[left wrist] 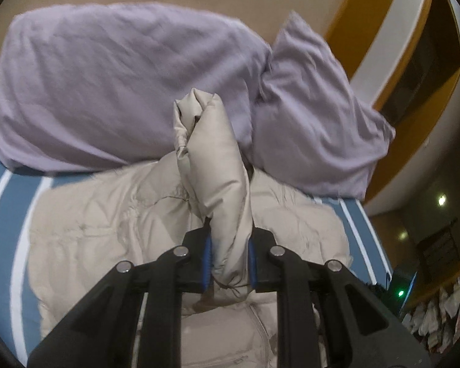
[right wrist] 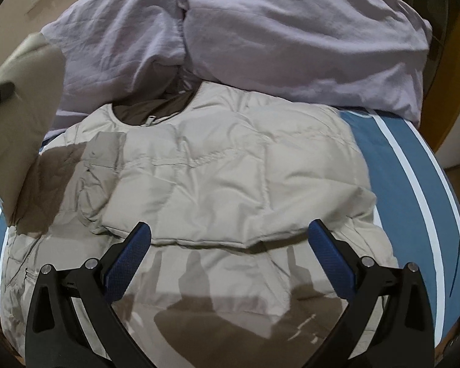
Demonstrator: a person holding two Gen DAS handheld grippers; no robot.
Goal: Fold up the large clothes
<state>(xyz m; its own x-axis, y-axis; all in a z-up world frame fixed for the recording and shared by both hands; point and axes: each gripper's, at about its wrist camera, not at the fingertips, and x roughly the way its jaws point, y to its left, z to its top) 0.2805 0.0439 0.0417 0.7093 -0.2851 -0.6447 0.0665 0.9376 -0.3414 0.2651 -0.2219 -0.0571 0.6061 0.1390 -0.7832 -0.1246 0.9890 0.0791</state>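
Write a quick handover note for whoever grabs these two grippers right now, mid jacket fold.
Left gripper: shut on the sleeve of the beige puffer jacket, lifted above the jacket body.
Right gripper: open, holding nothing, over the jacket's lower half.
Jacket lies front up on the blue bed sheet, collar toward the lilac pillows.
Done: one sleeve already lies folded across the chest.
Left: lay the held sleeve across the front, then fold the body.

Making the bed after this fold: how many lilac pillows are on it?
2: one pillow behind the beige jacket, the other pillow beside it toward the bed's edge. More may be hidden.
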